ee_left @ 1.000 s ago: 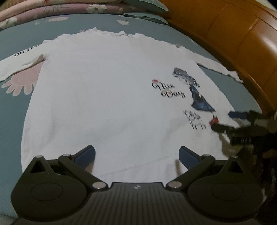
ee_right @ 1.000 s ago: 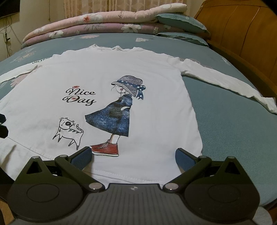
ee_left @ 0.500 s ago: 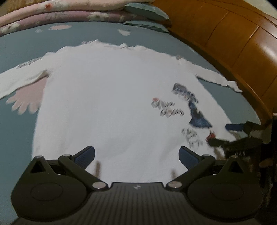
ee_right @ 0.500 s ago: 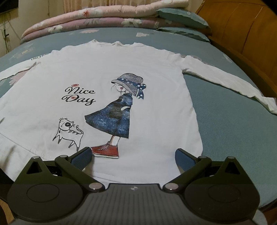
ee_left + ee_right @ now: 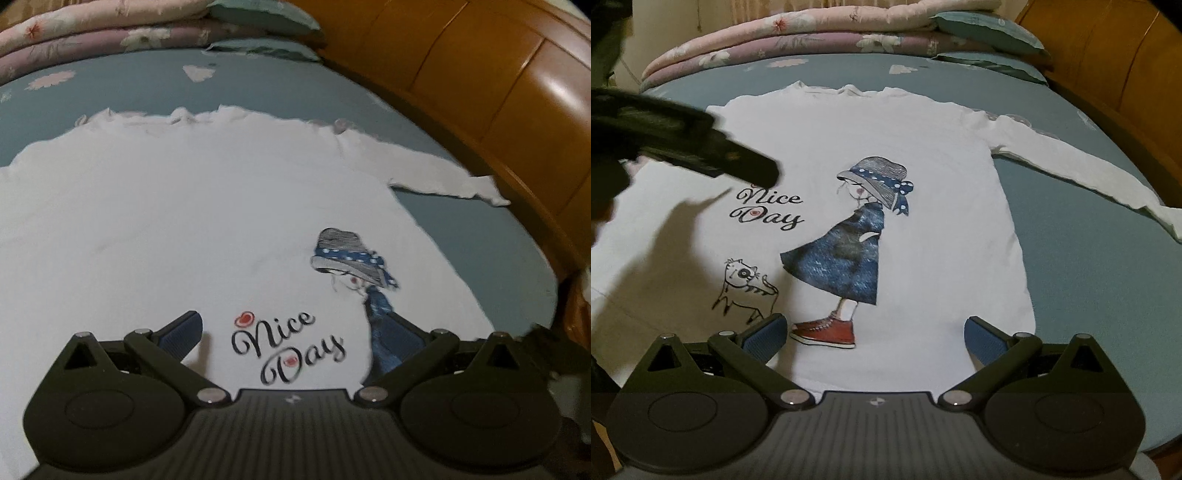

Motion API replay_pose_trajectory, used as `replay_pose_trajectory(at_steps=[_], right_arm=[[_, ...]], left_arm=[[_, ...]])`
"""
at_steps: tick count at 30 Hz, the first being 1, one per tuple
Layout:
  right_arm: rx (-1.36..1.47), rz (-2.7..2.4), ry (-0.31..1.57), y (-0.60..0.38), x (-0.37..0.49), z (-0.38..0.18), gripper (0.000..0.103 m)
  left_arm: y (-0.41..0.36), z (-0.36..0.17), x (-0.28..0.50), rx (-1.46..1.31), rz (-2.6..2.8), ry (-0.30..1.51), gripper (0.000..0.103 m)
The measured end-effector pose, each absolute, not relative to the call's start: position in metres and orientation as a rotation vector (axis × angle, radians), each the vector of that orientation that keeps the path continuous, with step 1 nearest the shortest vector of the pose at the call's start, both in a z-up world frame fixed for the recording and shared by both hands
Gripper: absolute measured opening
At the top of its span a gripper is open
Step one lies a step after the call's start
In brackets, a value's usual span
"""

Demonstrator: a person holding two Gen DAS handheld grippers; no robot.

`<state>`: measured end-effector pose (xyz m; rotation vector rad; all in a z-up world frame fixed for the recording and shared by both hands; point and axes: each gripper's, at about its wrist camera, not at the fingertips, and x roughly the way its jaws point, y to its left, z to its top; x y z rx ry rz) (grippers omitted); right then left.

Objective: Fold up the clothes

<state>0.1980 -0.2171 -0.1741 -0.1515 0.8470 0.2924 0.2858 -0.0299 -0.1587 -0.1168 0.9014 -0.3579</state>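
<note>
White shirt [image 5: 923,155] lies flat, print up, on the bed [image 5: 1089,295]; left claw [image 5: 291,332] and right claw [image 5: 875,332] both wide, empty; best pinch sleeve [image 5: 1071,166] edge cleanly, fold inward.

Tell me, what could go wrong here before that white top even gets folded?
Two things, I'd guess. The left gripper hangs open above the middle of the white top, where the cloth lies flat with no edge to pinch, so closing there might bunch the print. And the long sleeve stretches toward the wooden bed frame; left out, it could drag and make the fold lopsided.
</note>
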Motion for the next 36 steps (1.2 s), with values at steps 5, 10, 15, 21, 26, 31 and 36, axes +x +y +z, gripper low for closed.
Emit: replay_pose_trajectory(at_steps=[5,10,15,21,26,31,36], right_arm=[[-0.158,0.296,0.838,-0.218,0.197,-0.176,0.103],[-0.172,0.305,0.815,-0.219,0.194,-0.179,0.103],[-0.175,0.308,0.801,-0.220,0.193,-0.180,0.103],[-0.175,0.304,0.789,-0.220,0.192,-0.181,0.103],[-0.174,0.303,0.779,-0.220,0.191,-0.182,0.103],[-0.173,0.304,0.764,-0.220,0.189,-0.183,0.103],[-0.172,0.303,0.753,-0.220,0.187,-0.184,0.103]], left_arm=[[-0.019,-0.170,0.289,-0.127,-0.318,0.923,0.102],[0.003,-0.168,0.284,-0.155,-0.288,0.931,0.102],[0.009,-0.156,0.291,-0.152,-0.277,0.921,0.102],[-0.005,-0.152,0.318,-0.123,-0.320,0.903,0.102],[-0.006,-0.166,0.335,-0.147,-0.308,0.906,0.102],[0.006,-0.172,0.327,-0.197,-0.308,0.860,0.102],[0.028,-0.171,0.313,-0.261,-0.271,0.847,0.102]])
